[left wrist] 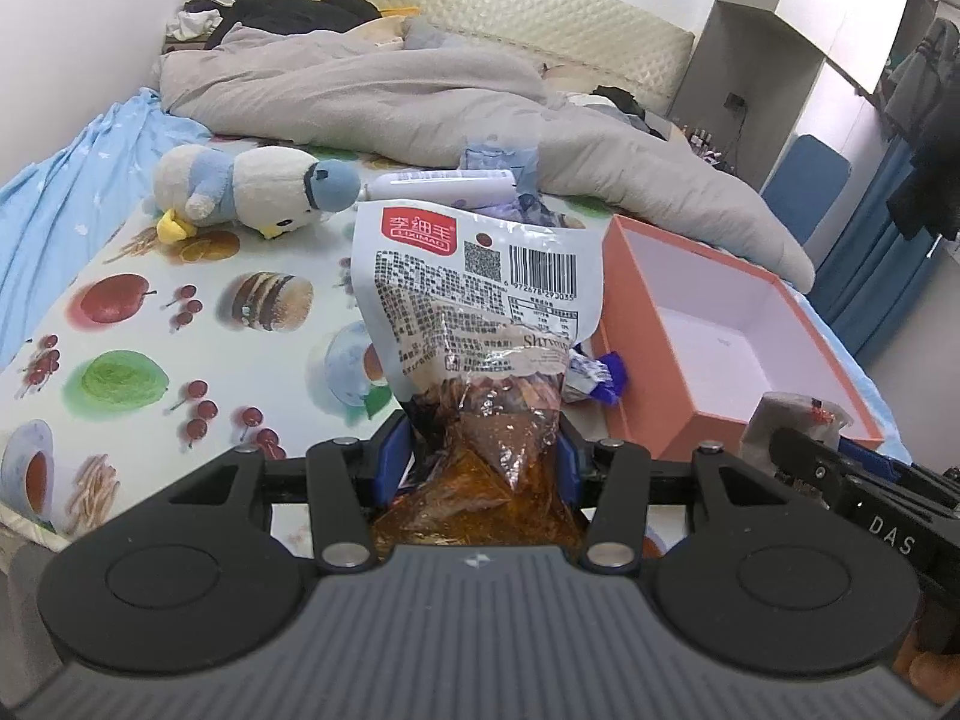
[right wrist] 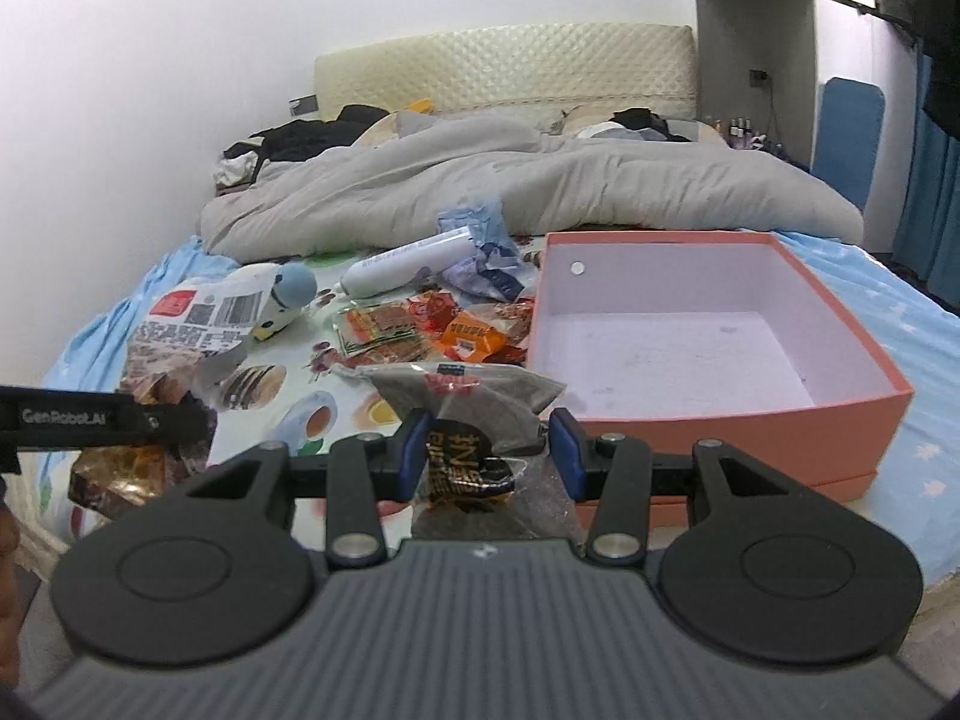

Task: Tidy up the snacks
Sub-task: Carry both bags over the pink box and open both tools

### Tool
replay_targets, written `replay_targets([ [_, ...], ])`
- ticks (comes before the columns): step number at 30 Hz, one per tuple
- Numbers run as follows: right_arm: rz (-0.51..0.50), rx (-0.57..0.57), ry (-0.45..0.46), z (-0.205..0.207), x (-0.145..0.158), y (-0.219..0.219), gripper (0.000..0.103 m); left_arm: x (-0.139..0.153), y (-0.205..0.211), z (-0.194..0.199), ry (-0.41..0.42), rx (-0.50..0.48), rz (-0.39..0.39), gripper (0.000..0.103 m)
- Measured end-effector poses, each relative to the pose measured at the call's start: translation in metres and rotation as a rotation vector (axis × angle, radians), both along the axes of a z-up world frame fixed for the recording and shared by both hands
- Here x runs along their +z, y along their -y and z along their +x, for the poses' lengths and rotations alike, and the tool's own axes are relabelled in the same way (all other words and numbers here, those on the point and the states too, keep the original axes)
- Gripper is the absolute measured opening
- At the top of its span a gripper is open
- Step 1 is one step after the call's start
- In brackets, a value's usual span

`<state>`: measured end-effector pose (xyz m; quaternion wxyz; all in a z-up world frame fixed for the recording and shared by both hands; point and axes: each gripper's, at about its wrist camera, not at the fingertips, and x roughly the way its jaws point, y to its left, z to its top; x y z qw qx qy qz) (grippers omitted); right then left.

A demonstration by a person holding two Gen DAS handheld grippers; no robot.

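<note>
Red "LIXIMAO" label on snack bag point(left wrist: 474, 324) clamped by left hand-held gripper point(left wrist: 483, 456); right hand-held gripper point(right wrist: 492, 450) grips dark pkt point(right wrist: 474, 420).

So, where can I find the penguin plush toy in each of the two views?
Left wrist view: penguin plush toy lies upper left, on the fruit-print sheet.
Right wrist view: it sits left of centre, partly behind a white snack bag.
Shared landmark: the empty orange box, to the right in both.

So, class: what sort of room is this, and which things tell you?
Most likely a bedroom: a bed with a padded headboard, a rumpled grey duvet, and clothes hanging by a wardrobe.
</note>
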<state>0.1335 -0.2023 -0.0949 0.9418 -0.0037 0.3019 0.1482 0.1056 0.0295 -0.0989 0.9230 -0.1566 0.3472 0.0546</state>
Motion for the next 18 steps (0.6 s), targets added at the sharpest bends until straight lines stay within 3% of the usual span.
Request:
replay_targets([
  [9,0.000,-0.071,0.025,-0.008,0.018,0.032,0.047,0.013,0.033,0.002,0.016,-0.067,-0.029,0.054],
  [18,0.013,-0.143,0.005,0.010,0.019,0.070,0.047,0.016,0.071,0.039,0.011,-0.144,-0.056,0.054],
])
